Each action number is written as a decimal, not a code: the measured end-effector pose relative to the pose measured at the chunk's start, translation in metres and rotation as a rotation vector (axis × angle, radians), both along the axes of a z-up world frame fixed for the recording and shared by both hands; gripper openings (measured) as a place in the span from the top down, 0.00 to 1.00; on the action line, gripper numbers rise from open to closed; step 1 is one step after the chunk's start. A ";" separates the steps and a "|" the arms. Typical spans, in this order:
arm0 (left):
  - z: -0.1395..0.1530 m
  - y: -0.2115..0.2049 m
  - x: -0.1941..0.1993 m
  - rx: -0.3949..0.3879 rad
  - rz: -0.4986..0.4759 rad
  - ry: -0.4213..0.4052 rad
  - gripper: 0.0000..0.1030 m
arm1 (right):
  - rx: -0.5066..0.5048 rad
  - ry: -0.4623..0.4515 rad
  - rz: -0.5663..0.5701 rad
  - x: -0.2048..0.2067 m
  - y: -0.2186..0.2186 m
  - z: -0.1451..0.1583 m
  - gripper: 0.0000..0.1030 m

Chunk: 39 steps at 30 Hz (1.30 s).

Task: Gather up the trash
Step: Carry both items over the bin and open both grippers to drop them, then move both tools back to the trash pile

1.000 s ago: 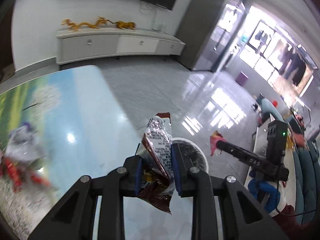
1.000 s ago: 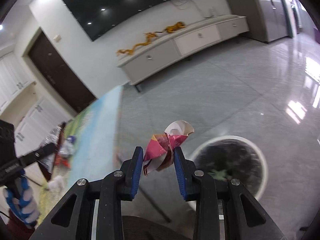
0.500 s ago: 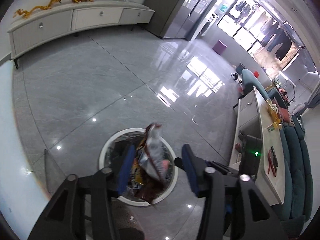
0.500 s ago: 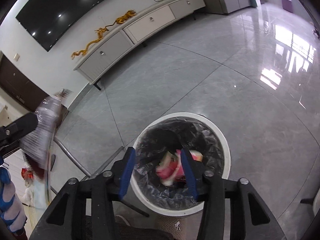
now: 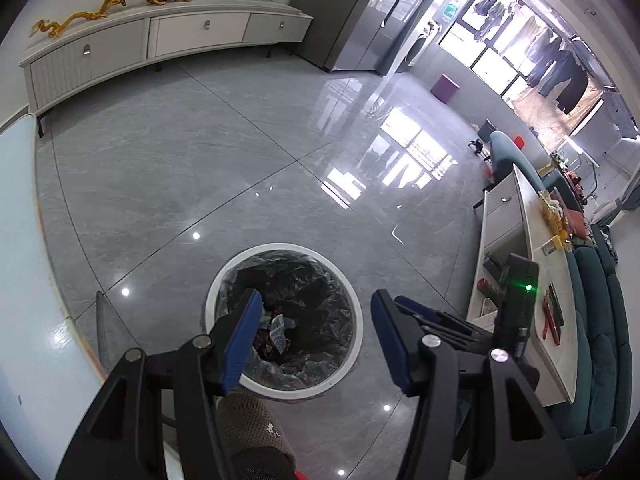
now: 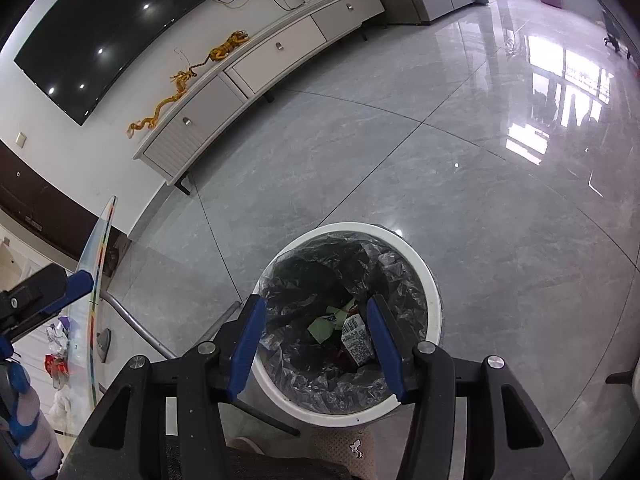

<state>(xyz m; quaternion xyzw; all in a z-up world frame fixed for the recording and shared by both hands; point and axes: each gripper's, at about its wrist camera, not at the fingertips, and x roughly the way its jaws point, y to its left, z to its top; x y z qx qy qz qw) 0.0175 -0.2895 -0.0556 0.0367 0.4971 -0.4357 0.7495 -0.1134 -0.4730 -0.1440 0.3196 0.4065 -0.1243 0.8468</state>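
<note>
While both grippers hang over the trash bin (image 5: pixel 280 316), nothing sits between either pair of jaws. The left gripper (image 5: pixel 316 334) has its jaws standing moderately wide and empty; through the gap between them the bin's black liner shows, with crumpled wrappers (image 5: pixel 276 330) lying at the bottom, just inside the left-hand blue pad. The right gripper (image 6: pixel 316 344) is opening its jaws at this moment, also with nothing between them; straight beyond and below that gap lie a green scrap (image 6: pixel 324 326) and a printed packet (image 6: pixel 356 340) on the liner of the same bin (image 6: pixel 424 268).

So the trash within reach of the jaws is already in the bin, and this drop looks finished for both hands. What is left to collect lies elsewhere: in the right wrist view, far off to the left of the jaws and behind the edge of the counter (image 6: pixel 96 272), a few crumpled pieces (image 6: pixel 56 340) sit on its top, red and pale, too small to name. Their long axes cannot be made out from here. The left gripper shows at that same left edge, so by my reading the left hand is the nearer one to that litter, and the coming move turns on swinging away from the bin toward that side.
</note>
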 end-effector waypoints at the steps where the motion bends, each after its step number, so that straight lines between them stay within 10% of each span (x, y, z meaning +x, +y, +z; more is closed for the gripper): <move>1: 0.002 0.006 -0.001 -0.001 0.005 -0.005 0.46 | -0.006 -0.005 0.000 -0.001 0.001 0.002 0.51; 39: 0.037 0.327 -0.034 -0.167 0.425 -0.099 0.46 | -0.291 -0.121 0.245 0.015 0.174 0.136 0.48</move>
